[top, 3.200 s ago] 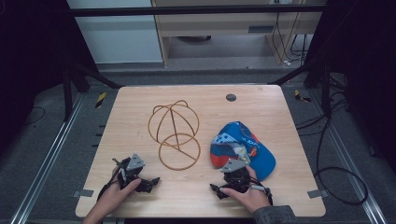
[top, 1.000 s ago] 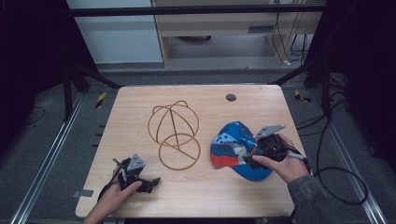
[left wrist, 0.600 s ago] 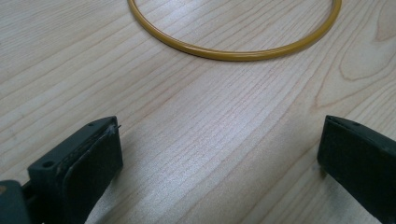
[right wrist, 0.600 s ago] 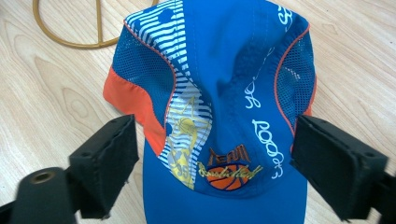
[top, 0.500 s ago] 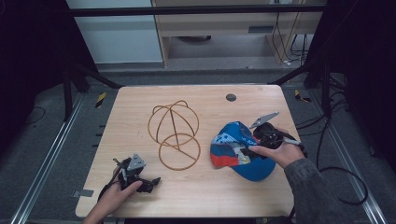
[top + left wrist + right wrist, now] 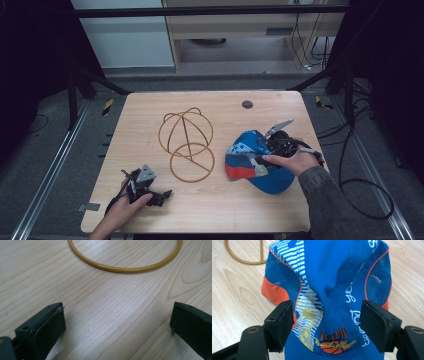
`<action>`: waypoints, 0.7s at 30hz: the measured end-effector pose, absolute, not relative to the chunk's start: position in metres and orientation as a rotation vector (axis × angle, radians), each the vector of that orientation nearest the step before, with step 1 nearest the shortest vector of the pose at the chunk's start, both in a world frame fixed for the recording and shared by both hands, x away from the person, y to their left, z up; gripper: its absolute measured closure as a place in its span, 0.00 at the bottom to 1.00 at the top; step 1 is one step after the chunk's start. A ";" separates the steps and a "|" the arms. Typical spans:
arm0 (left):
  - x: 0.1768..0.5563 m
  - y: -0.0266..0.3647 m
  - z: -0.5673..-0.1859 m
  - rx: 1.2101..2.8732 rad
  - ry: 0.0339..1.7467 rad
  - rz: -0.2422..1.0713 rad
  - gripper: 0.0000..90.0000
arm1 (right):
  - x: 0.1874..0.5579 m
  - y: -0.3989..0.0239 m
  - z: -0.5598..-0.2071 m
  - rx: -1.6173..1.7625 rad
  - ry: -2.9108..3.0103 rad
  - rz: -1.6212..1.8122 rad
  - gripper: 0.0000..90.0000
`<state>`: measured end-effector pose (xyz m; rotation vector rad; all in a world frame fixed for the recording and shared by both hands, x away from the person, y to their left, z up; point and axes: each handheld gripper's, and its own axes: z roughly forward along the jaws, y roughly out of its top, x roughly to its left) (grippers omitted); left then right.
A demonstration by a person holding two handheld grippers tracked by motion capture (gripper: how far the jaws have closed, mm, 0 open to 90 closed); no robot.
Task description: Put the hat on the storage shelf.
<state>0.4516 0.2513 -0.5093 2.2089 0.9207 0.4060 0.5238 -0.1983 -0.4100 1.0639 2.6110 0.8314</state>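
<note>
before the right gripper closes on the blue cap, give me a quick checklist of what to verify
1. Right gripper open: ok, jaws stand wide apart.
2. Blue fabric baseball cap with orange trim between the jaws: ok, its crown lies in the gap.
3. Jaws touching the fabric: cannot tell.
4. Cap apart from the gold wire hat stand: ok, bare light wooden table shows between them in the high view.
5. Left gripper out of the way: ok, open, low at the near left edge, short of the stand's base ring.
</note>
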 end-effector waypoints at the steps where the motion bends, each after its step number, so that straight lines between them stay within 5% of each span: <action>1: 0.452 0.251 -0.509 2.209 0.921 0.406 0.00 | 0.524 -0.198 -0.411 1.067 2.612 0.828 0.31; 13: 0.452 0.251 -0.509 2.209 0.921 0.406 0.00 | 0.526 -0.197 -0.422 1.102 2.625 0.824 0.40; 21: 0.452 0.251 -0.509 2.208 0.922 0.405 0.00 | 0.528 -0.196 -0.431 1.097 2.650 0.809 0.55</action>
